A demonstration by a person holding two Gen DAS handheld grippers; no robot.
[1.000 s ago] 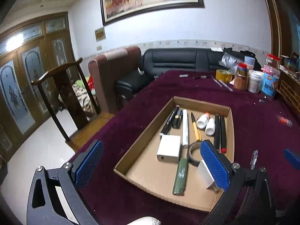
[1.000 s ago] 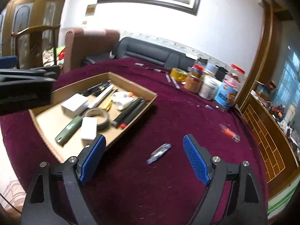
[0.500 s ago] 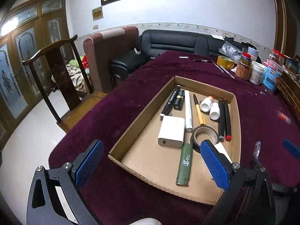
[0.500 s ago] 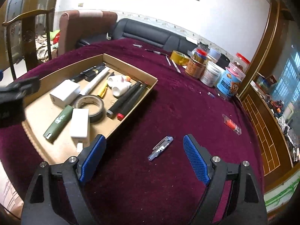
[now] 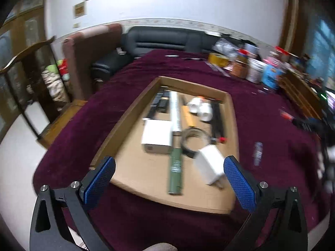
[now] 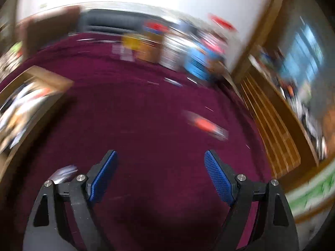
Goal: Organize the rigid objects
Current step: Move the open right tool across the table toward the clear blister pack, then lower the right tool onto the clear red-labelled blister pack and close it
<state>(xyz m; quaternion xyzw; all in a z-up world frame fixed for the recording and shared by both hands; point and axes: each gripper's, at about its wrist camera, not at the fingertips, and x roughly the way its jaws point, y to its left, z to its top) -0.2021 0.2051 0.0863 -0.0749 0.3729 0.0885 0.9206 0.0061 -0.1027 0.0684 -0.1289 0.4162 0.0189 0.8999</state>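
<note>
Counter [image 5: 261,125], draped in dark maroon velvet cloth, carrying:

- Shallow brown cardboard tray [image 5: 125,121], open-topped, near the left side of the counter. Contents, laid lengthwise: flat white rectangular box [image 5: 157,136]; long white tube [image 5: 175,113] just beside it; olive-green slim case [image 5: 175,171] nearer the front edge; grey ring of tape [image 5: 193,140]; white plug adapter [image 5: 210,167], tilted; two small white bottles [image 5: 201,108]; black pens [image 5: 217,119] along the right wall.
- Small clear-and-blue item [image 5: 258,153], loose on the cloth, right of the tray.
- Small red-and-clear item [image 6: 207,125], loose on the cloth farther right, blurred.
- Cluster of jars and tubs [image 5: 251,67] at the far edge.

Left tongs [image 5: 169,179]: blue-padded, released, spread wide over the tray's near end, grasping nothing.

Right tongs [image 6: 161,173]: blue-padded, released, wide apart above bare cloth, nothing between them; the red-and-clear item lies ahead.
</note>
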